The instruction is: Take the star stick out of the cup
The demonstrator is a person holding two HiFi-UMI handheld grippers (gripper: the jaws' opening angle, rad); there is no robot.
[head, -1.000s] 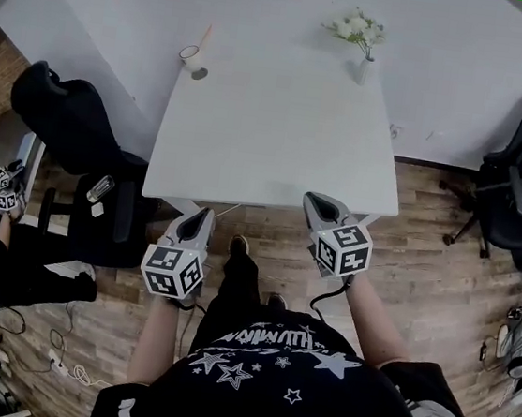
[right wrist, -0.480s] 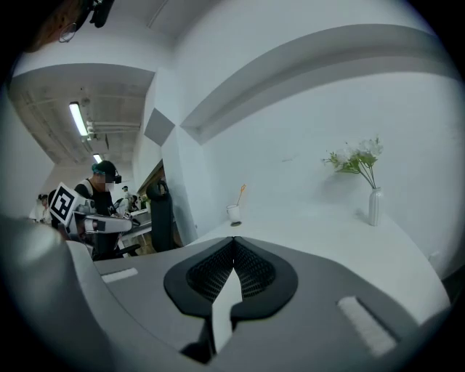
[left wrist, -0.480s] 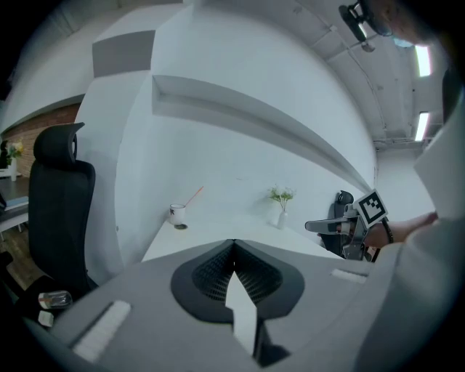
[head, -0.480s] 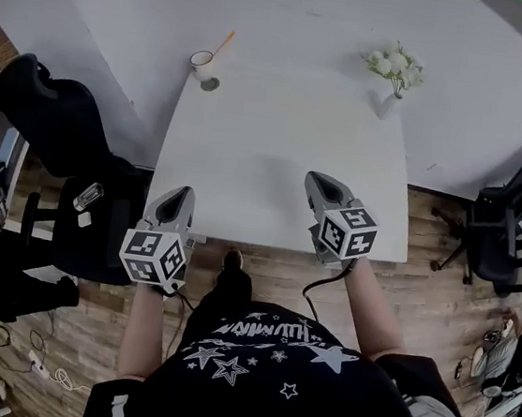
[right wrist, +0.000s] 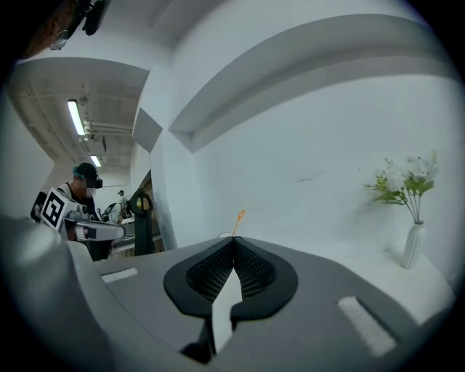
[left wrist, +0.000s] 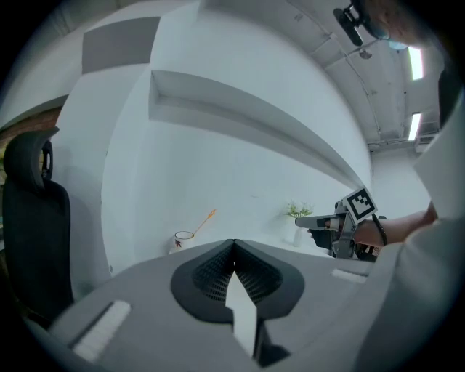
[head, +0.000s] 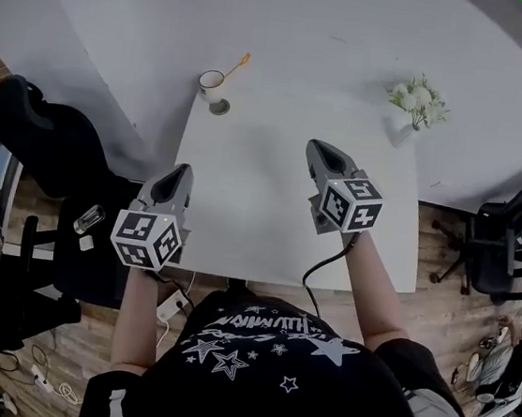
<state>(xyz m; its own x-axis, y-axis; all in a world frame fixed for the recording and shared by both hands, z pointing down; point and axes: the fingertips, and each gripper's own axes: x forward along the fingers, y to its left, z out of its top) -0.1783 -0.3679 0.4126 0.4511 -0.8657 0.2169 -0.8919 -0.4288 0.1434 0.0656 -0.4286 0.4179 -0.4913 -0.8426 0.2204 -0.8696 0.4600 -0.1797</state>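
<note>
Two grippers, one in each of my hands, are held out over the near part of a white square table (head: 238, 238). My left gripper (head: 181, 172) is at the table's left edge. My right gripper (head: 317, 147) is further in and to the right, well apart from the left one. Each carries a cube with black-and-white square markers at its near end. The left gripper's jaws are pressed together at the tip with nothing between them. The right gripper's jaws are pressed together as well and are just as empty.

Further off, at the table's far left corner, stands a small white cup (head: 210, 81) with a dark red mark on its side. It is upright. A thin orange star stick (head: 238, 62) stands in the cup, leaning out over the rim toward the far right. Both grippers are well apart from it.

At the far right corner is a slim white vase of white flowers and green leaves (head: 416, 101). A plain white wall rises behind the table.

To the left of the table is a black office chair (head: 43, 138). A second black chair (head: 501, 251) stands to the right on a wood-plank floor (head: 447, 311).
</note>
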